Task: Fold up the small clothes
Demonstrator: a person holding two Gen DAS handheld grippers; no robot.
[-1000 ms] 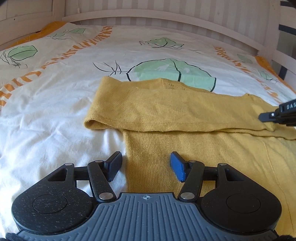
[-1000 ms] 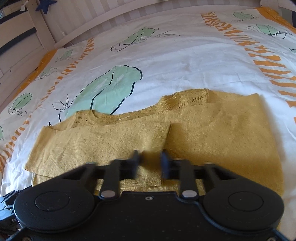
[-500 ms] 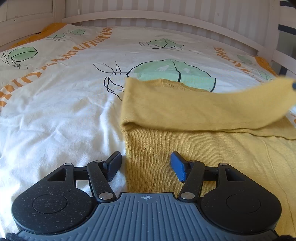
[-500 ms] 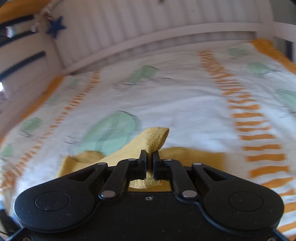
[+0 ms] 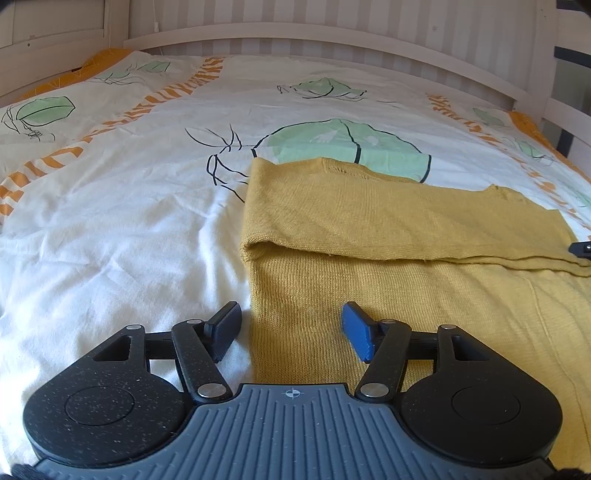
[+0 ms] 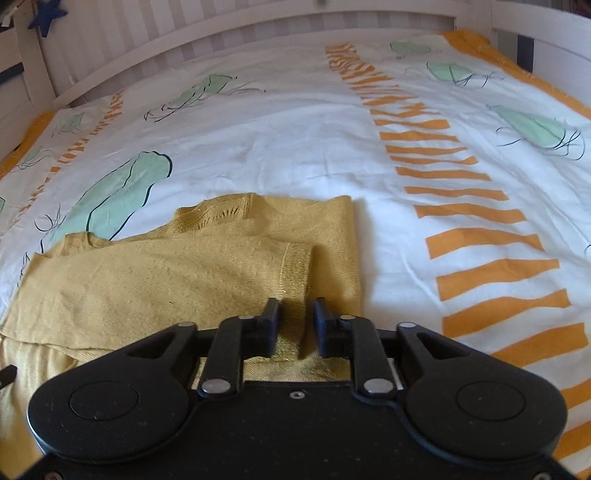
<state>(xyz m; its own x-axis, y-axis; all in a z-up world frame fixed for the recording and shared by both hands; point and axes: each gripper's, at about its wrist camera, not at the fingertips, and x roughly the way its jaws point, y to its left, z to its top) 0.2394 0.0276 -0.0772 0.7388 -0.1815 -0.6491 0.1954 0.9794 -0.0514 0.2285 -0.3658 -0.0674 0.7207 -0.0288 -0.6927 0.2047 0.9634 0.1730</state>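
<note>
Mustard knit sweater [image 5: 406, 258] lies flat on bed [image 6: 314, 140], sleeve [image 6: 184, 280] folded across. Your right tool [image 6: 295, 321] is opening over the cuff; left tool [image 5: 290, 328] spread, empty.

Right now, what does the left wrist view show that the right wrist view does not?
Only the left wrist view shows the left gripper, open astride the sweater's left edge. Only the right wrist view shows the sleeve cuff between the opening jaws of the right gripper, and a blue star. Both show the yellow sweater on the leaf-printed bedcover.
</note>
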